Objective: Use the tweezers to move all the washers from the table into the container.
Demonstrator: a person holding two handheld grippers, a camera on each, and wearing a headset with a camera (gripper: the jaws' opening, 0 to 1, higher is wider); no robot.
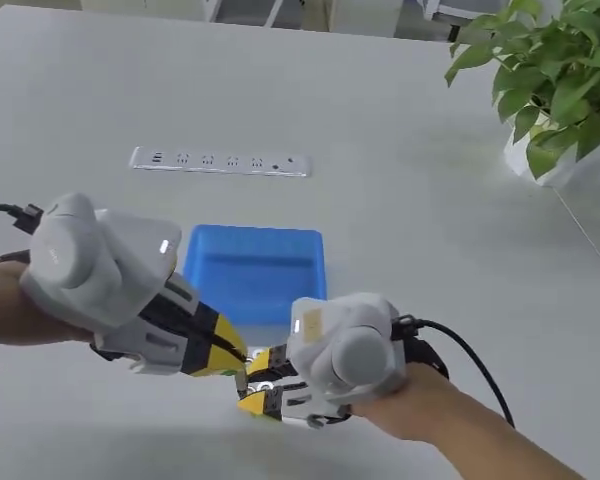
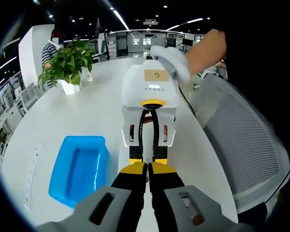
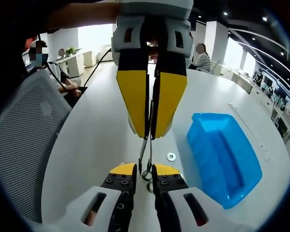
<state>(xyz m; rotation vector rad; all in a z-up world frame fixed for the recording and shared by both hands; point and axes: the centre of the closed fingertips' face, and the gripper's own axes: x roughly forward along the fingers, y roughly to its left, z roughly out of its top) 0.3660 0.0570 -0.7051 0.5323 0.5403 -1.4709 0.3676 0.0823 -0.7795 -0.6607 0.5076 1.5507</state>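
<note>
The head view looks forward and down from above the desk point(image 1: 410, 170), with the blue container point(image 1: 255, 265) mid-frame and a potted plant point(image 1: 555, 80) at the far right. The left gripper view sits low over the desk and faces the right hand-held gripper point(image 2: 148, 160) head-on, very near. The right gripper view faces the opposite way — the left hand-held gripper point(image 3: 151, 131) looms close from the top, with the tweezers point(image 3: 145, 153) between the two. All three share the container: left of centre in the left gripper view, right of centre in the right.
</note>
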